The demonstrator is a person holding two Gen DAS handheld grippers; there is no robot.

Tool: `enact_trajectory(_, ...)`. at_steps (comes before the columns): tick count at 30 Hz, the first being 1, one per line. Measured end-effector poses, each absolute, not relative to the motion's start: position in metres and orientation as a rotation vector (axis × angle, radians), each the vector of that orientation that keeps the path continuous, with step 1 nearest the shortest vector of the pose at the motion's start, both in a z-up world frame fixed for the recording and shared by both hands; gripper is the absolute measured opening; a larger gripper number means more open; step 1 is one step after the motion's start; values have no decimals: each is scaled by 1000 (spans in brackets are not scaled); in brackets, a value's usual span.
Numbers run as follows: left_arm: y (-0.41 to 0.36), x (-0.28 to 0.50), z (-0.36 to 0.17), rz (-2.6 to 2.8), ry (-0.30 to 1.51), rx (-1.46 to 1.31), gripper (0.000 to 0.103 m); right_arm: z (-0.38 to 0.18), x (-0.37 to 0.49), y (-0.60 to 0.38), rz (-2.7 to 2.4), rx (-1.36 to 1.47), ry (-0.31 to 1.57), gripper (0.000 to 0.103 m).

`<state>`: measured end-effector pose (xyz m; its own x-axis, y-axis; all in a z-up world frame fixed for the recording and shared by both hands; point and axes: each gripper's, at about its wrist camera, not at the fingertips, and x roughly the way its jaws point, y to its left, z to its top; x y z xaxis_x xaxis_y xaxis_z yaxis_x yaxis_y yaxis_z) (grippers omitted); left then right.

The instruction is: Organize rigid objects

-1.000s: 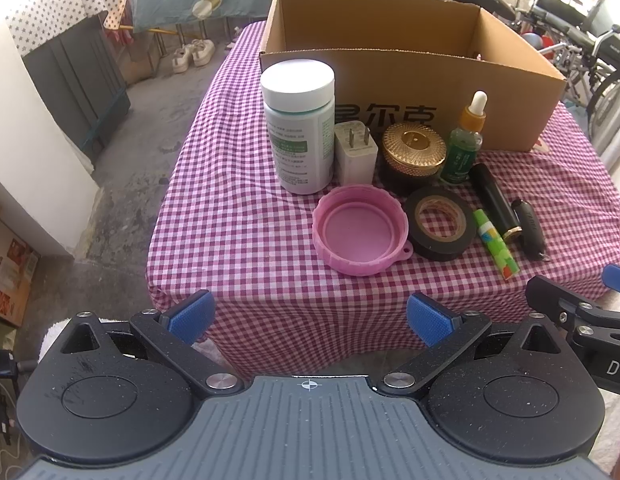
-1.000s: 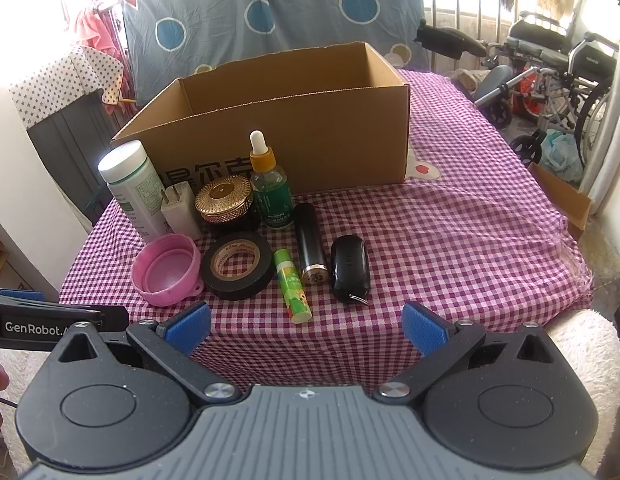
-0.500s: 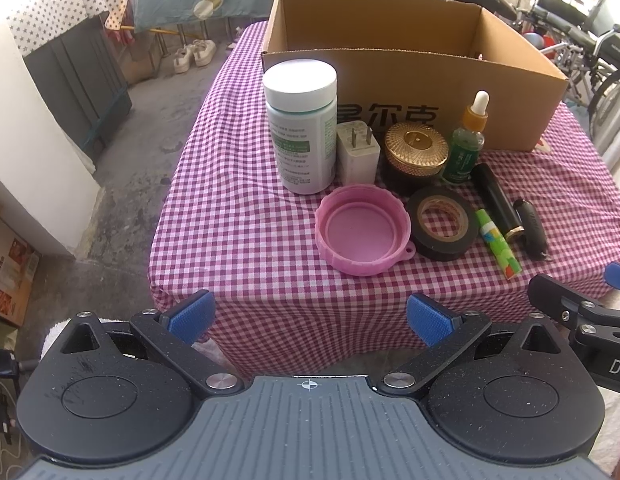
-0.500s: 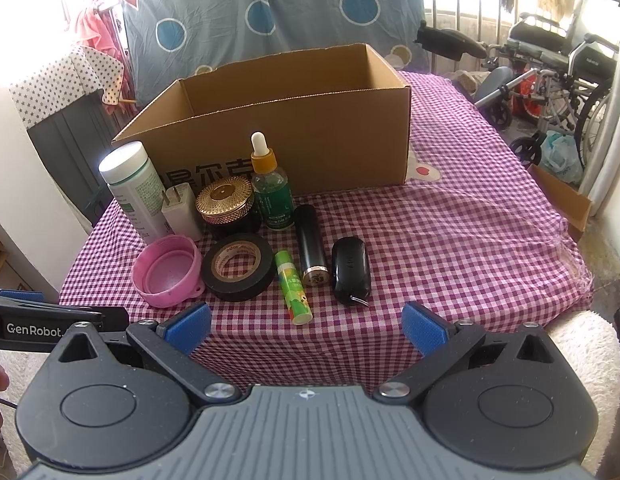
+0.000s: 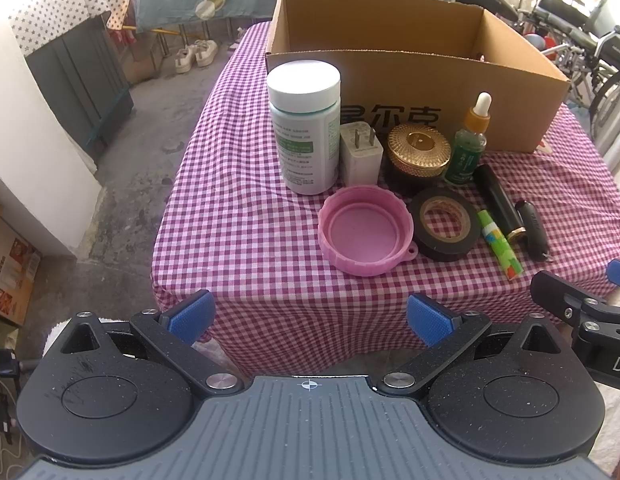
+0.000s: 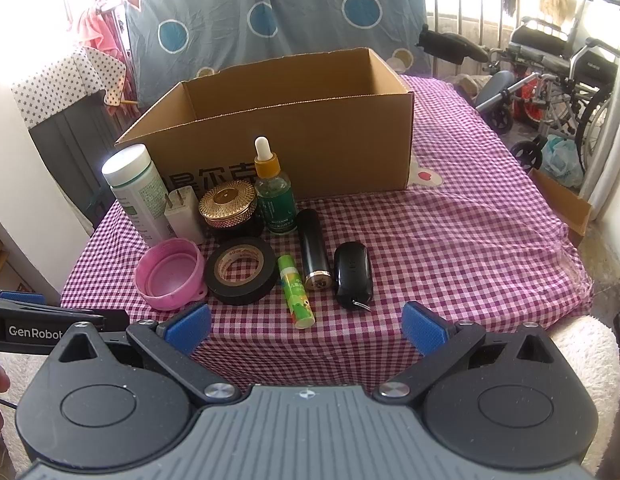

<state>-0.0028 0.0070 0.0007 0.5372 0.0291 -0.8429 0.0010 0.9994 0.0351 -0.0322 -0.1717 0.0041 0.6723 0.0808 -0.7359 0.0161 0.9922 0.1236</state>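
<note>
I see the objects clustered on the table [image 6: 469, 220] in front of the open box [image 6: 329, 136]. The tape [image 6: 241, 276] is stiff and light; I'd pinch its wall. The dropper [image 6: 272, 192] looks fragile and tippy; I'd grip its body. Left gripper [image 5: 310, 318] and right gripper [image 6: 306, 328] both gape wide, empty, off the near edge. Open cloth lies right.

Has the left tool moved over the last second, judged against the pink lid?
Yes, slightly. In the left wrist view the pink lid has drifted right in the frame, so the open left tool has shifted or turned slightly leftward.
</note>
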Motion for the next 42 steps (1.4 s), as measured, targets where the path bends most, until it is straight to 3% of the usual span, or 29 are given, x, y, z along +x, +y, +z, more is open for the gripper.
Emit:
enact_trajectory(23,-35,23,-3,-304,881,8,102,8,-10,-233,-18,196,745,102)
enact_trajectory(26,-48,26,-4,-381,861,12,102,0,-3,-242,-14,234,769,95)
enact_trajectory(31,-71,29,-5,-474,835,73,97,-16,11,-246,31,273,828,68)
enact_trajectory(34,-78,33,-9,-527,862,76,86,-25,21,-242,68,264,856,60)
enact_trajectory(36,-83,35,-12,-555,882,80,73,-28,28,-239,92,247,873,53)
enact_trajectory(39,-87,39,-17,-575,900,92,65,-35,39,-237,132,249,912,45)
enact_trajectory(42,-92,38,-18,-592,900,117,63,-41,47,-235,155,235,947,35)
